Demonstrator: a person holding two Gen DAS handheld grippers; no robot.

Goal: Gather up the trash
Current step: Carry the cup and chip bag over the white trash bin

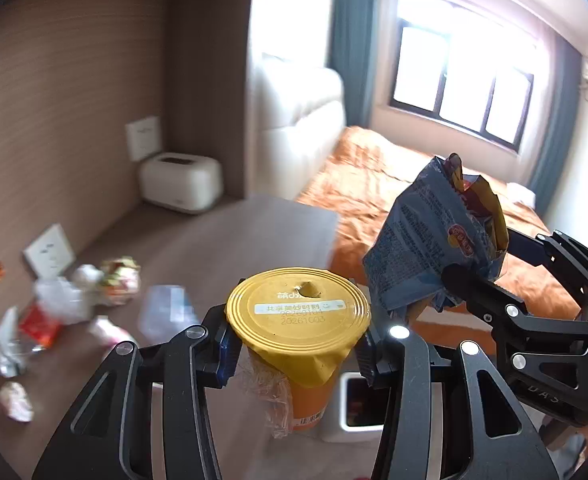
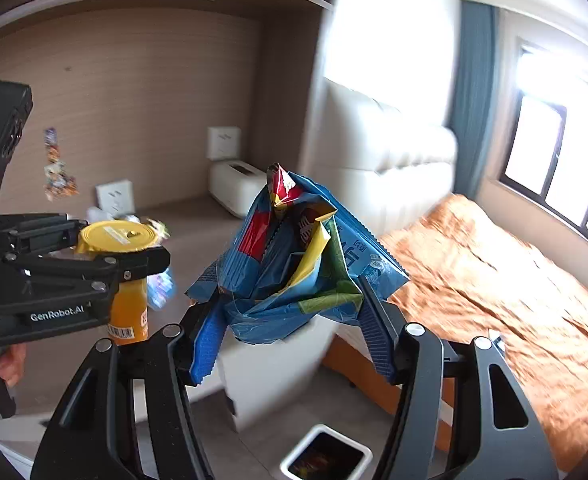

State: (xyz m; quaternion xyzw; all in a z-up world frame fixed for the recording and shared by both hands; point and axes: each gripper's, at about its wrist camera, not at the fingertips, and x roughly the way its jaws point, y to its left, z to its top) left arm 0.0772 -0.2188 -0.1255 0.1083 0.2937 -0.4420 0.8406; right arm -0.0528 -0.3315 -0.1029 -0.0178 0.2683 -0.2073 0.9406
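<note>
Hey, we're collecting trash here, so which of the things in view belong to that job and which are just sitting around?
Part of the job:
- yellow-lidded cup, held in the left gripper
- blue snack bag, held in the right gripper
- white trash bin on the floor
- scattered wrappers on the desk

Just lying about:
- white toaster
- bed with orange cover
- wall socket

We count two claws, the left claw [image 1: 296, 350] and the right claw [image 2: 289, 334], one orange cup [image 1: 300, 336] and one blue chip bag [image 2: 294, 256]. At the lower edge we see one white bin [image 2: 326, 454]; toward the upper middle, one toaster [image 1: 179, 182], one bed [image 2: 494, 280] at right. On the worktop [image 1: 221, 248], left of frame, we make out roughly half a dozen blurred scraps of litter [image 1: 41, 316].
</note>
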